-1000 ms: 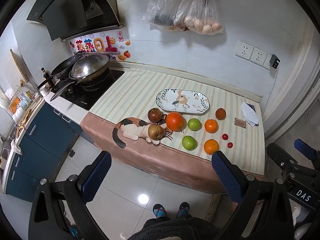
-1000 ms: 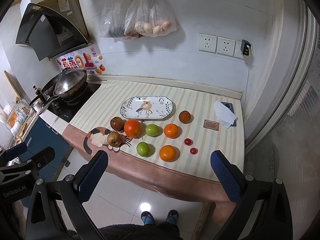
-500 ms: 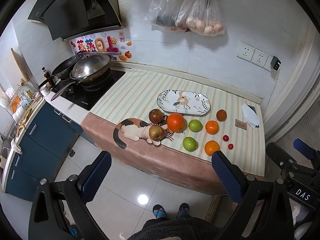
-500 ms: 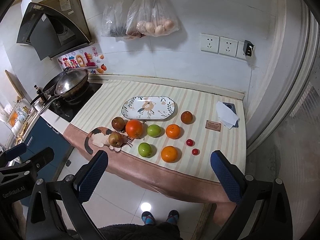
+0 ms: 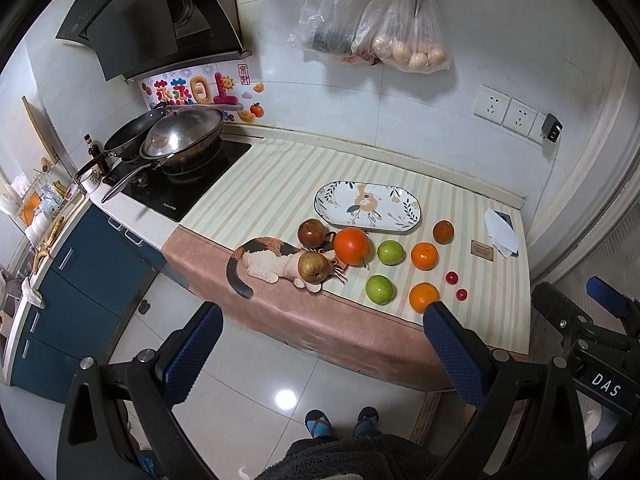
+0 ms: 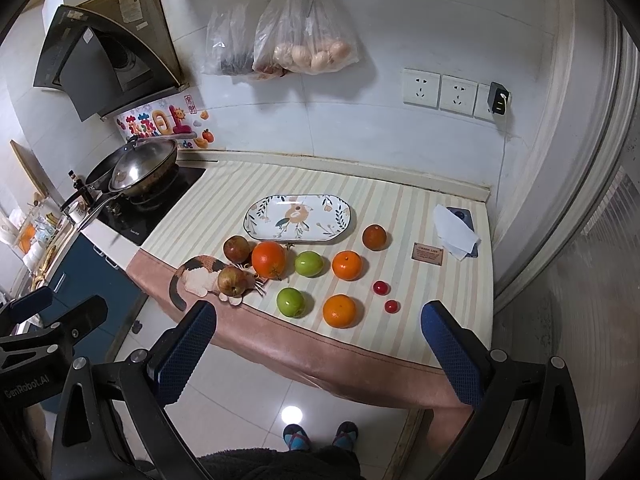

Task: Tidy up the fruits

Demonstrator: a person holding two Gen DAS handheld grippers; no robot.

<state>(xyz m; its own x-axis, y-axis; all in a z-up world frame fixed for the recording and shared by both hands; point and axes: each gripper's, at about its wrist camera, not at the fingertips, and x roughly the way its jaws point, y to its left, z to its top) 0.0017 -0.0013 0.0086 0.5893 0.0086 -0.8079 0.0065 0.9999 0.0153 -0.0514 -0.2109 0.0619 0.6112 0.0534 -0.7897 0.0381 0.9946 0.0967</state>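
both cameras have crept slightly closer to the counter over the last second; no fruit has shifted. left gripper (image 5: 320,340) and right gripper (image 6: 318,330) hang over the floor in front of the counter edge, each with fingers spread wide and nothing between them. fruit lies loose on the striped mat (image 6: 392,216), well ahead of both sets of fingertips: large orange (image 6: 269,259), two red apples, two green apples, three smaller oranges, two cherry tomatoes. patterned plate (image 6: 298,218) sits empty just behind the fruit, which makes it the likely destination. judgement: step in hand is the approach, no pick yet made. recommended: take a near-edge fruit first, such as the front orange (image 6: 339,311), centre it between the pads, close gently so it does not roll.
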